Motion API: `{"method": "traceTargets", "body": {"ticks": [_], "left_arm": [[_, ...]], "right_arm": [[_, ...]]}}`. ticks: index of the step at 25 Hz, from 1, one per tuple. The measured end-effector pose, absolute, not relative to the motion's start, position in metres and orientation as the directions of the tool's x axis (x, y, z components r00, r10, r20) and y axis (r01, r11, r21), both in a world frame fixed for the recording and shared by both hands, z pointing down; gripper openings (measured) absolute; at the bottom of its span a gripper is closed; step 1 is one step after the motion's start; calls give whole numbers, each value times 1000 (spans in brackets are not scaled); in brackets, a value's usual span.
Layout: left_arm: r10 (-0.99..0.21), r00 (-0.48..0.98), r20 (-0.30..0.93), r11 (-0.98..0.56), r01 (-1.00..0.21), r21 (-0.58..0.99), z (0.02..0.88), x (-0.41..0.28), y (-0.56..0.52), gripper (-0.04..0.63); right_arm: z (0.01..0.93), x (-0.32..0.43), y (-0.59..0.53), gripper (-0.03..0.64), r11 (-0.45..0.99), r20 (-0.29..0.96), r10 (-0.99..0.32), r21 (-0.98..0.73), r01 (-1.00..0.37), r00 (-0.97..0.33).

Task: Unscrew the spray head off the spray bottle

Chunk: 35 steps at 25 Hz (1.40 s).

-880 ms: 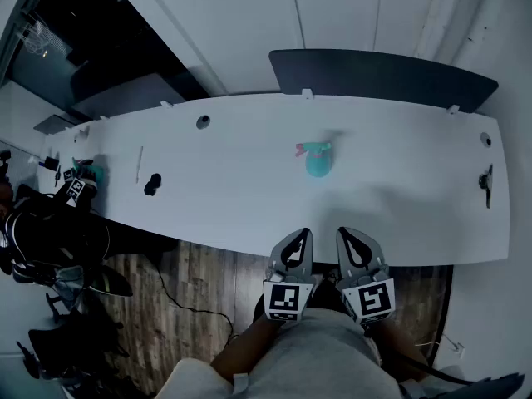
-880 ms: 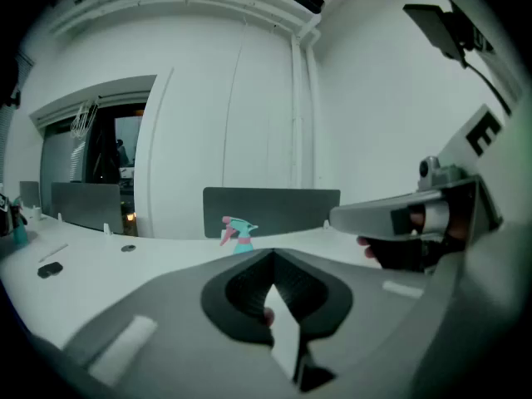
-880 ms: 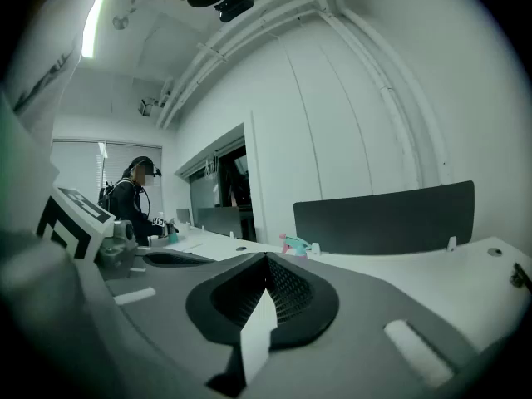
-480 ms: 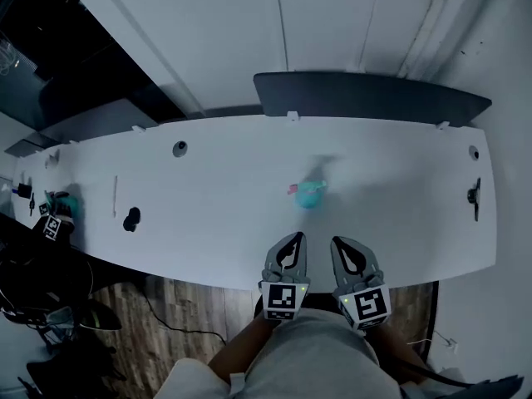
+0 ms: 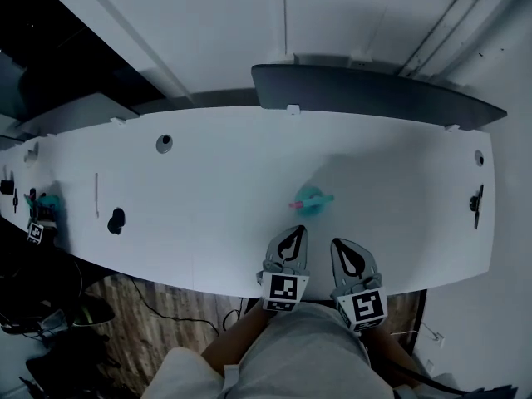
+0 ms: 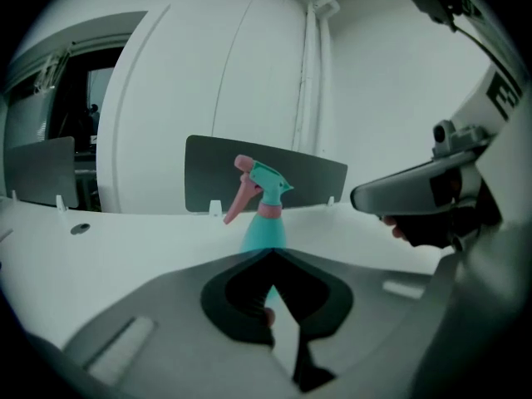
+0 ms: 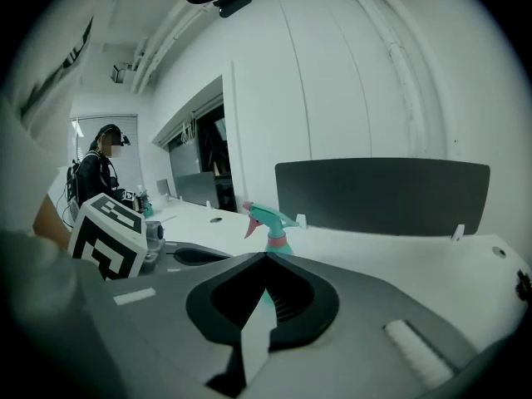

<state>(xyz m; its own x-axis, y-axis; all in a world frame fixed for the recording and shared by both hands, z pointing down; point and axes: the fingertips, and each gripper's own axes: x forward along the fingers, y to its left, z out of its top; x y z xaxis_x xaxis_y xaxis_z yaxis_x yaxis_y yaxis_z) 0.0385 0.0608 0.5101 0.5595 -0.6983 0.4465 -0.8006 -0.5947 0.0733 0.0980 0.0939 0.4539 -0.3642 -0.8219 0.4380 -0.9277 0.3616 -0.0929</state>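
A teal spray bottle (image 5: 312,199) with a pink trigger and collar stands upright on the white table (image 5: 216,198), a little ahead of both grippers. The left gripper view shows the spray bottle (image 6: 264,214) dead ahead; in the right gripper view the spray bottle (image 7: 273,227) stands slightly left of centre. My left gripper (image 5: 290,238) and right gripper (image 5: 349,250) hover side by side over the table's near edge, both shut with nothing between the jaws. Neither touches the bottle.
A dark divider panel (image 5: 374,94) runs along the table's far edge. A round cable hole (image 5: 165,143), a thin white strip (image 5: 96,194) and a small black object (image 5: 115,220) lie at the left. A black item (image 5: 476,202) sits at the right edge. A person (image 7: 98,173) stands far left.
The head view has shifted, so the bottle now sits closer to the two grippers. Both grippers stay shut and side by side at the table's near edge.
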Motion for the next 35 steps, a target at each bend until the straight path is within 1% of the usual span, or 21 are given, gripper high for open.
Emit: {"method": "traceTargets", "body": {"ticks": [5,6,7,9,11,13,16,18,19,20,21,22,23,26,27,31,35], "left_arm": [[-680,547,488,-614,-789,29,533,34,53,4],[-657,560,505,-628,-777,45,541,35,50,159],[-632,576,519,-641,-764,68,549,37,46,346],[-604,596,529,-664,-743,78,560,43,38,381],[-600,595,535,-693,-720,25,569,51,30,407],[-602,591,537,-713,-701,-29,575,61,23,414],[-616,588,524,-727,-681,-89,578,74,9,416],[-620,591,517,-734,-669,-116,580,81,4,409],[-619,595,513,-738,-664,-120,580,83,2,383],[-617,600,509,-741,-661,-119,581,85,1,368],[-617,606,503,-742,-660,-116,581,86,1,366],[-618,611,494,-743,-660,-113,580,86,0,364],[-621,615,485,-742,-661,-112,580,86,0,363],[-625,622,472,-742,-662,-109,579,86,0,362],[-623,624,471,-743,-661,-108,578,87,1,362],[-618,632,468,-749,-653,-107,579,86,1,362],[-621,632,463,-747,-656,-106,578,86,0,360]], "right_arm": [[466,99,83,0,407,458,-790,-107,-907,-408],[468,100,81,0,409,467,-784,-109,-906,-410],[469,102,78,0,411,469,-782,-108,-905,-411],[469,105,75,0,416,463,-786,-98,-904,-411],[469,108,74,0,414,467,-787,-84,-906,-403],[461,108,70,0,432,458,-794,-39,-901,-401],[437,107,59,0,503,423,-806,122,-856,-414],[424,105,55,3,550,453,-786,198,-812,-421],[421,103,52,3,578,486,-763,219,-786,-426],[421,100,48,90,609,521,-736,232,-758,-432],[422,96,43,230,641,553,-709,247,-727,-437],[425,93,37,267,672,579,-685,268,-690,-442],[427,89,30,262,703,602,-663,296,-647,-444],[436,76,18,194,794,682,-581,354,-495,-444],[441,73,16,184,823,714,-545,353,-446,-440],[459,63,14,170,909,828,-399,303,-285,-394],[466,58,7,106,953,902,-297,257,-162,-313]]}}
